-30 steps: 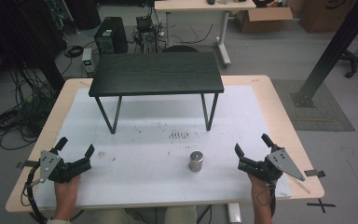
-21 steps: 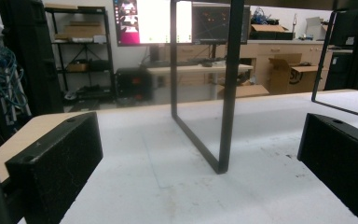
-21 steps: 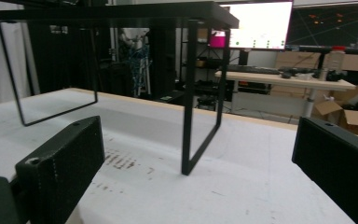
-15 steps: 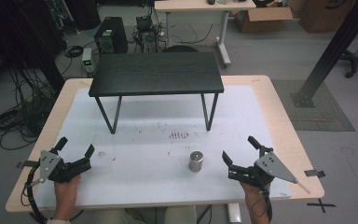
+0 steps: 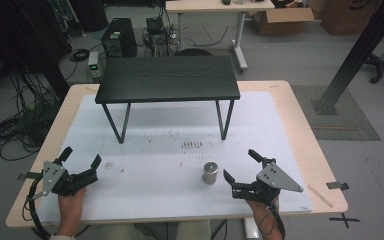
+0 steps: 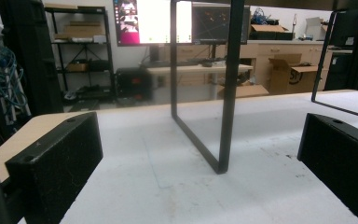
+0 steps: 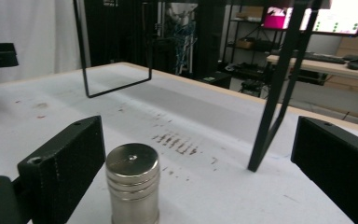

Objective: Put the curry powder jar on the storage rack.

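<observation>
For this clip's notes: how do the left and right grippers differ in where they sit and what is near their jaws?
The right gripper sits beside the metal cylinder, which stands upright just by its left jaw in the right gripper view; the left gripper has only bare white mat between its jaws. The left gripper faces a leg of the black stand; the right angles toward the cylinder. Both are open and empty.

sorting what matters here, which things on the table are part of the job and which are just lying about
Likely in the job:
- metal cylinder, upright, between the open jaws of the right gripper
- right gripper

Just there for now:
- small black table, standing on the white mat
- left gripper, jaws open on nothing
</observation>
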`<action>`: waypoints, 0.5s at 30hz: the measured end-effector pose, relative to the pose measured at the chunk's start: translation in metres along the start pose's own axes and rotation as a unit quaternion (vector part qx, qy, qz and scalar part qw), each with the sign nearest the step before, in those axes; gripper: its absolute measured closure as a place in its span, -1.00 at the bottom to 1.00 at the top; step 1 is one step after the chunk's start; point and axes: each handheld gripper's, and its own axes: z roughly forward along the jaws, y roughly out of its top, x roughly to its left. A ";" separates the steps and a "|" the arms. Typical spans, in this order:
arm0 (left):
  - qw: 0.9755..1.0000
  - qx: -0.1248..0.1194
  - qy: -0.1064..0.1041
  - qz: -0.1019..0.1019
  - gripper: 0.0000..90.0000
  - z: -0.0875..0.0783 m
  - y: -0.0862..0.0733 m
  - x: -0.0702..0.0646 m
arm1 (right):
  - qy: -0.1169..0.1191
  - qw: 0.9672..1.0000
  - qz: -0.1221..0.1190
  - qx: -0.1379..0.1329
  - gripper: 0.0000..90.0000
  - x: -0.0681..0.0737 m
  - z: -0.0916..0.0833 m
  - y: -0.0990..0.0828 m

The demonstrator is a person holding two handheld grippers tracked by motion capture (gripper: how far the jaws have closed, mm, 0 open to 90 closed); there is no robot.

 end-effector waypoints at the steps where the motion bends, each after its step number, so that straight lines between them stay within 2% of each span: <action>1: 1.000 0.000 0.000 0.000 -0.99 0.000 0.000 0.000 | 0.009 1.000 0.001 0.005 -0.94 0.002 0.002 -0.001; 10: 1.000 0.001 0.000 0.000 -0.99 0.000 0.000 0.000 | 0.036 0.999 -0.002 0.026 -0.94 0.013 0.011 -0.005; 15: 1.000 0.001 0.000 0.000 -0.99 0.000 0.000 0.000 | 0.044 0.998 -0.002 0.034 -0.94 0.017 0.015 -0.008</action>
